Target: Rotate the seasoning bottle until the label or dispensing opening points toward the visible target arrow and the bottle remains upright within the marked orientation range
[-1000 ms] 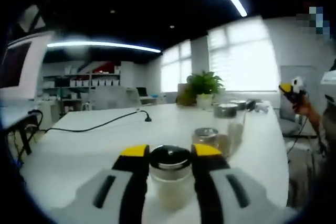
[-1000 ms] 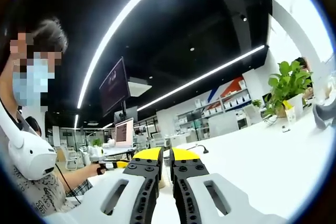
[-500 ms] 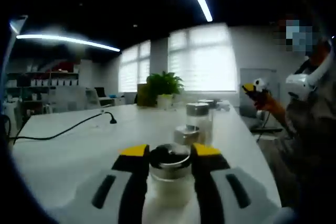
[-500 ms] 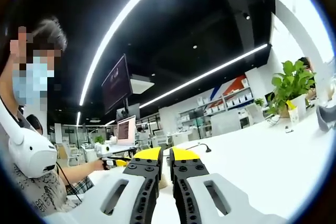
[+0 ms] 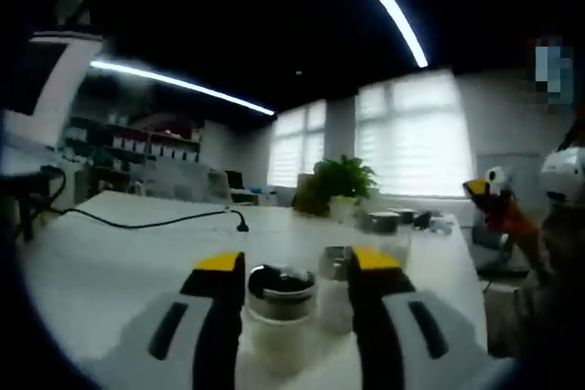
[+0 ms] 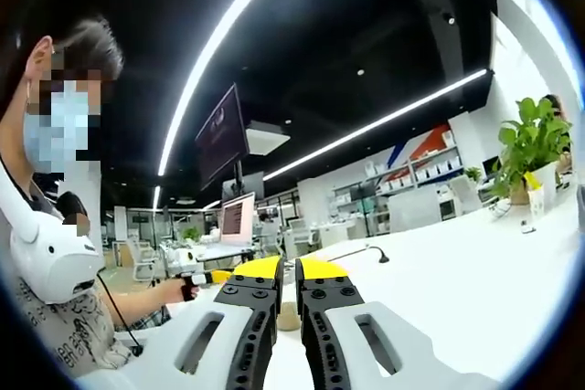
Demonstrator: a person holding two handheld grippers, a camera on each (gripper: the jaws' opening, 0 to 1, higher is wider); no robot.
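Jaws of the left gripper [image 5: 291,267] stand open around the upright bottle [image 5: 281,312], nearer the left jaw, while the right gripper [image 6: 287,269] hangs nearly closed and empty.

Left gripper [image 5: 291,267]: grey-white shells, long dark slots, black inner jaws, yellow tips. Right gripper [image 6: 283,271]: same shells and yellow tips, black jaws studded with small holes. Person [image 6: 55,317]: patterned grey shirt, white headset [image 6: 46,258], thin black cable.
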